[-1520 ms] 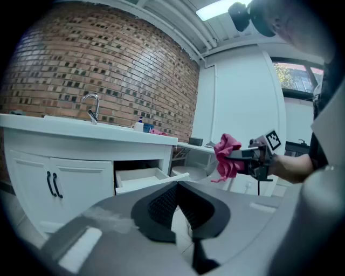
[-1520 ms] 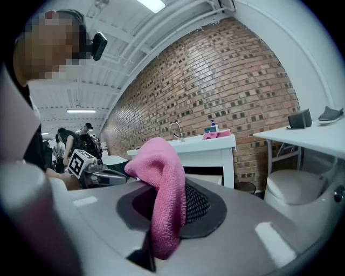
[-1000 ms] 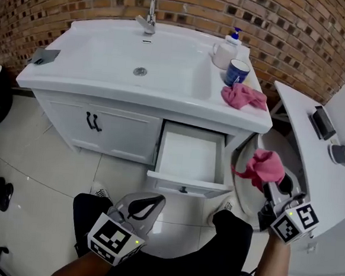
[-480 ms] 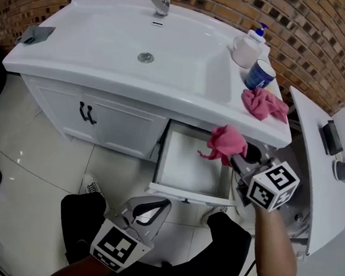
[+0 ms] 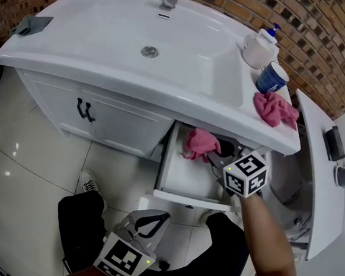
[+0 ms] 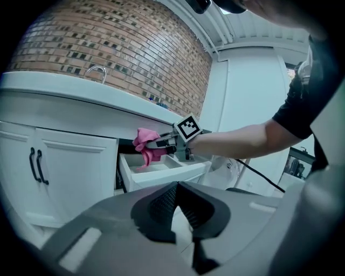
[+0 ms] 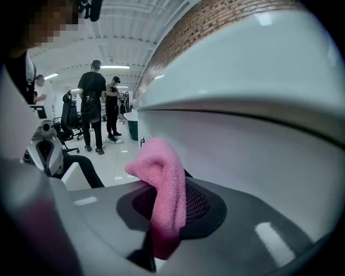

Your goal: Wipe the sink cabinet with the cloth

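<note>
A white sink cabinet stands under a white basin, with its right drawer pulled out. My right gripper is shut on a pink cloth and holds it inside the back of the open drawer, under the counter edge. In the right gripper view the pink cloth hangs from the closed jaws below the basin's underside. The left gripper view shows that cloth over the drawer. My left gripper hangs low near my legs, shut with nothing in it.
A second pink cloth, a blue cup and a soap dispenser sit on the counter's right end. A white toilet stands to the right. Cabinet doors with black handles are shut. People stand in the background.
My right gripper has carried the pink cloth leftward and down from beside the toilet into the open drawer. My view has shifted closer over the cabinet. The left gripper stays low.
</note>
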Tool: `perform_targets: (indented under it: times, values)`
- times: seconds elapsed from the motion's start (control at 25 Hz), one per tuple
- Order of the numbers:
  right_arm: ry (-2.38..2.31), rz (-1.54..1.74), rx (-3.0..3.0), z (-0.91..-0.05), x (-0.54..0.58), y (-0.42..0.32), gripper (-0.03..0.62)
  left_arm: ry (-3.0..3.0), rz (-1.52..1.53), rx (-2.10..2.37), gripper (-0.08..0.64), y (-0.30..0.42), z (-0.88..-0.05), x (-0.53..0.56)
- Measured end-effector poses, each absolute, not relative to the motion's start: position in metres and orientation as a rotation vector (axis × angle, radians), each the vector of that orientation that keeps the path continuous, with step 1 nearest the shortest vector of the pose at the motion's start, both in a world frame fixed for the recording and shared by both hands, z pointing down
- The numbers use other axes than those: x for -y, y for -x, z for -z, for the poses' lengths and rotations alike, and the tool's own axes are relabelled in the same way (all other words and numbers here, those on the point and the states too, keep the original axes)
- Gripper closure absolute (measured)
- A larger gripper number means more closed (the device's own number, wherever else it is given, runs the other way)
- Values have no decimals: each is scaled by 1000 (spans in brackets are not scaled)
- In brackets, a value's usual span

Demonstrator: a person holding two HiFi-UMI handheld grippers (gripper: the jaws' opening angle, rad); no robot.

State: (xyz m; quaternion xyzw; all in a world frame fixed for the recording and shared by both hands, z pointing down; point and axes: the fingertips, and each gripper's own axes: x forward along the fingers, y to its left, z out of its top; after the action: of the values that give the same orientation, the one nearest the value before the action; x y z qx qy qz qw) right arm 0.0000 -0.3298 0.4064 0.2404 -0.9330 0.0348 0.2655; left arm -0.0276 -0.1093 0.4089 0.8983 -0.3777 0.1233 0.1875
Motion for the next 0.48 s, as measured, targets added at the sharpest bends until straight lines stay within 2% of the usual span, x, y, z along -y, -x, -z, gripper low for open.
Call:
perform_targets:
  times: [0.48]
  values:
    - [-668, -129, 2423, -451, 349, -8, 515, -2530, -240, 1072, 554, 26, -400, 133]
